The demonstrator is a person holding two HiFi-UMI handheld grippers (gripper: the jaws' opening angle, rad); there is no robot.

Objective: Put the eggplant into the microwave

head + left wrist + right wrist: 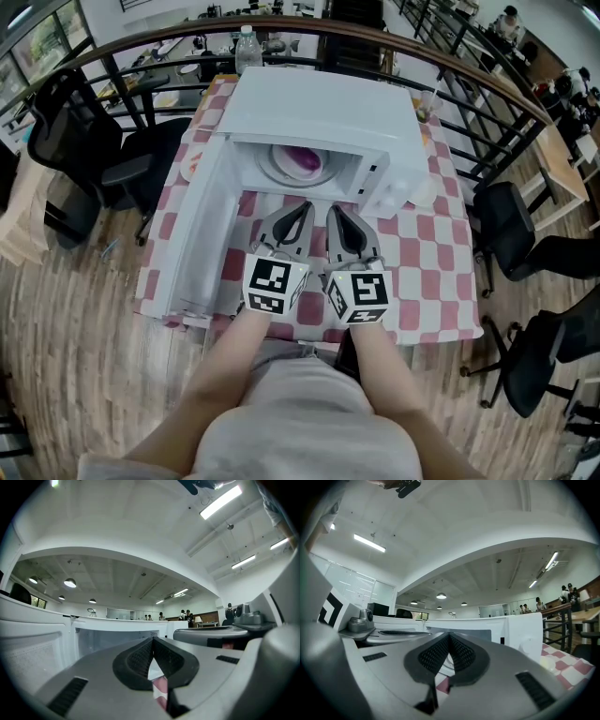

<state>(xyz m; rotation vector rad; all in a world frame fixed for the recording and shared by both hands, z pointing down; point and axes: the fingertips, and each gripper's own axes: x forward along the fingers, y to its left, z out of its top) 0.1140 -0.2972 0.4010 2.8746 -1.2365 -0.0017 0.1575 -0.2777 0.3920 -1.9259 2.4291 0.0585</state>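
Grey left tool (304, 211) and right tool (336, 214), black ribbed pads (136, 660) (black-and-white marker cubes (274, 284)).

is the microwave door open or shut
Open. The door of the microwave is swung out to the left, and the head view looks into the cavity, where the eggplant lies on the turntable.

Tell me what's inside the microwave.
A purple eggplant lies on the white turntable plate inside the open microwave. The microwave's top covers the back of the cavity, so anything there cannot be seen.
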